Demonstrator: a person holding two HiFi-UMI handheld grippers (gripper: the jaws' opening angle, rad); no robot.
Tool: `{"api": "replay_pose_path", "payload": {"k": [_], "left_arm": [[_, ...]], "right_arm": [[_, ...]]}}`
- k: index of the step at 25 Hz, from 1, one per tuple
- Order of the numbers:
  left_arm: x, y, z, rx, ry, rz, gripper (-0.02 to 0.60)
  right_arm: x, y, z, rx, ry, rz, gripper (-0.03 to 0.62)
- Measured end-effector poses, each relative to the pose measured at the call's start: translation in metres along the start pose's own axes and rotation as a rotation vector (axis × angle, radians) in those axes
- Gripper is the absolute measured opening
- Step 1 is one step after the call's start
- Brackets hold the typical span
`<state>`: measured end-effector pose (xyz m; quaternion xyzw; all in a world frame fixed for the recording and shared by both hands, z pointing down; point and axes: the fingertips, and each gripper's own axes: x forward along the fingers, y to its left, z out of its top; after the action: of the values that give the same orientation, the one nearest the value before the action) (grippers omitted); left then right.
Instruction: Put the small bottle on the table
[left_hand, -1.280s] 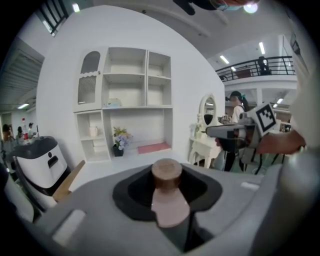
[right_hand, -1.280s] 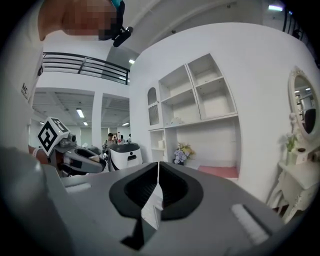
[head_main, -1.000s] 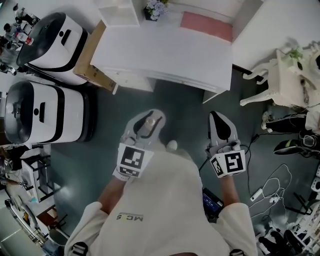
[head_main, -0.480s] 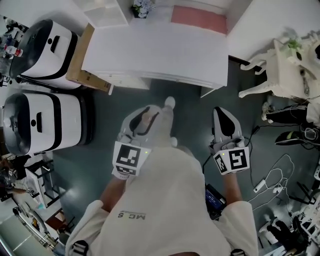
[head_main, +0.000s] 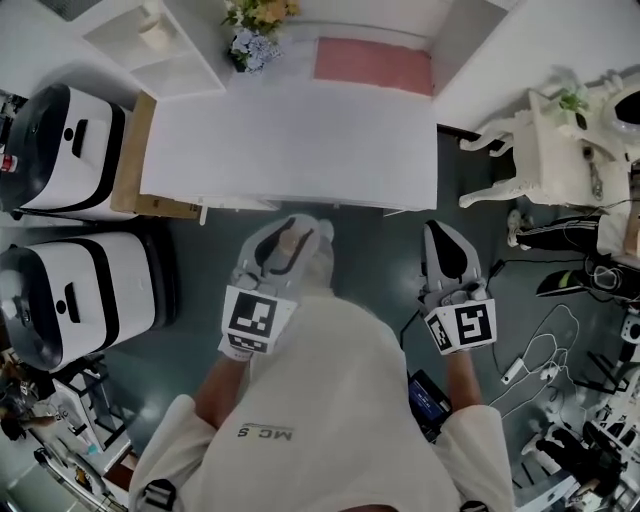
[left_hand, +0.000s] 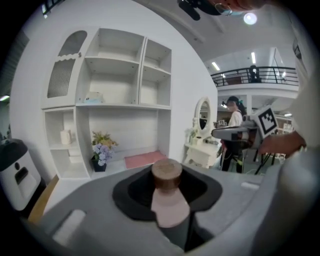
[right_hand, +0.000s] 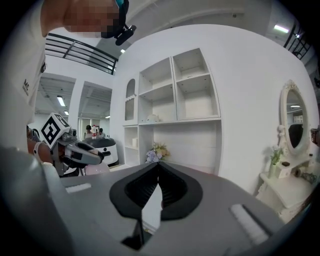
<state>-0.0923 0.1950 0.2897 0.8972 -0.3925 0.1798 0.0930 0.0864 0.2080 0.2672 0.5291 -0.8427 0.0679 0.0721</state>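
So the small bottle is a stubby pinkish thing with a brown, wood-looking cap. It's sitting upright in the left gripper, with the jaws pinched on the body just under the cap. It isn't on the table yet: it hangs over the dark floor, just short of the table's near edge.

My guess is it weighs next to nothing and is rigid. I can't tell if it's glass or plastic, so I'd treat it as breakable. The body looks smooth and probably a bit slippery, so the body below the cap seems the sensible place to hold it. The cap could twist or pop if grabbed. It's short, so it should stand fine if it goes down flat on its base.

The right gripper is out to the side with its jaws together and nothing in them. The tabletop ahead is mostly bare, with a pink mat and some flowers at the far side.
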Motion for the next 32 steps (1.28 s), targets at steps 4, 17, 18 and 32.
{"api": "replay_pose_path", "payload": {"k": [4, 17, 18, 32], "left_arm": [[0.035, 0.034, 0.022, 0.012, -0.015, -0.023, 0.123], [0.135, 0.119, 0.045, 0.049, -0.005, -0.139, 0.123], [0.139, 0.122, 0.044, 0.043, 0.002, -0.147, 0.123], [0.195, 0.13, 0.051, 0.012, 0.037, -0.17, 0.123]], "right_arm": [[0.044, -0.019, 0.018, -0.017, -0.002, -0.02, -0.012], [0.154, -0.045, 0.035, -0.022, 0.009, -0.072, -0.012], [0.157, -0.043, 0.033, -0.022, 0.018, -0.072, -0.012], [0.203, -0.067, 0.024, -0.015, 0.053, -0.057, -0.012]]}}
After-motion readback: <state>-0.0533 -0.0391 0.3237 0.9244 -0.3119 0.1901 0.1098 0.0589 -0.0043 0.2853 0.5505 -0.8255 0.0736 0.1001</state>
